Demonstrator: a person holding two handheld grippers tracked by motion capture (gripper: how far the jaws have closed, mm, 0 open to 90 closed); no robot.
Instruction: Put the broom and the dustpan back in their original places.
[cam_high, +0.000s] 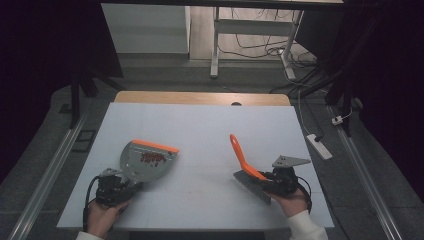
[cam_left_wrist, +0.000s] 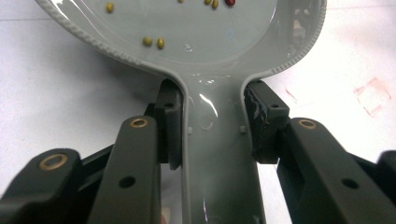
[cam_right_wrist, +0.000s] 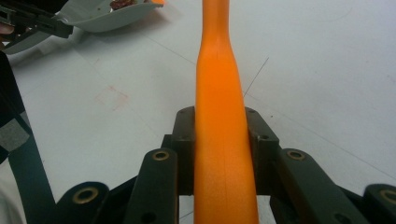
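A grey dustpan (cam_high: 145, 161) with an orange front lip rests on the white table (cam_high: 200, 125) at the left, with several red and yellow beans (cam_high: 152, 159) in its pan. My left gripper (cam_high: 116, 186) is shut on the dustpan's handle (cam_left_wrist: 219, 154), one pad on each side, and a few yellow beans (cam_left_wrist: 154, 42) lie in the pan ahead of the jaws. At the right, my right gripper (cam_high: 272, 181) is shut on an orange-handled brush (cam_high: 247, 167). Its handle (cam_right_wrist: 222, 121) runs forward between the jaws, and grey bristles (cam_high: 250, 181) rest near the table.
A grey three-cornered plate (cam_high: 289, 161) sits on top of the right gripper. Faint red marks (cam_right_wrist: 112, 98) show on the table surface between the two tools. A white power strip (cam_high: 319, 146) lies on the floor past the table's right edge. Desk legs and cables stand beyond the far edge.
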